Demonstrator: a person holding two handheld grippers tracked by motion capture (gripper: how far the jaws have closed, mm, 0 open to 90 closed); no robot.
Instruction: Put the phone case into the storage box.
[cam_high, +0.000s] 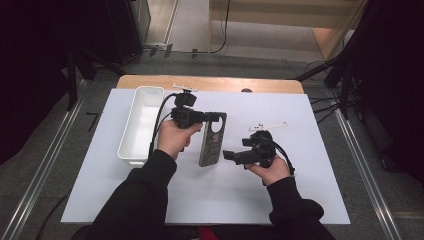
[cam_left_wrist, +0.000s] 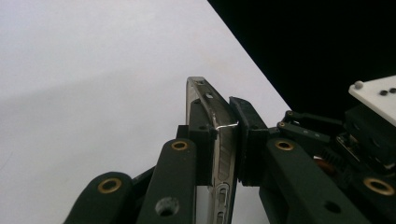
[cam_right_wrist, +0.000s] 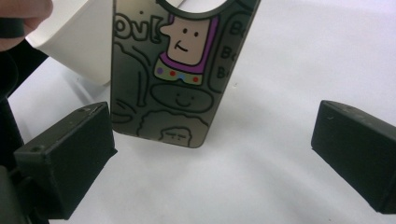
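A grey phone case with cartoon drawings lies near the middle of the white table sheet. My left gripper is shut on its far end; in the left gripper view the case's edge is clamped between the two black jaws. My right gripper hovers just right of the case's near end, jaws wide apart. In the right gripper view the case lies ahead between the open jaws, untouched, with a cartoon figure in a purple hood on it.
A white rectangular bin stands left of the case, close to the left hand, and its corner appears in the right gripper view. The wooden table edge runs along the back. Dark floor and stands surround the table.
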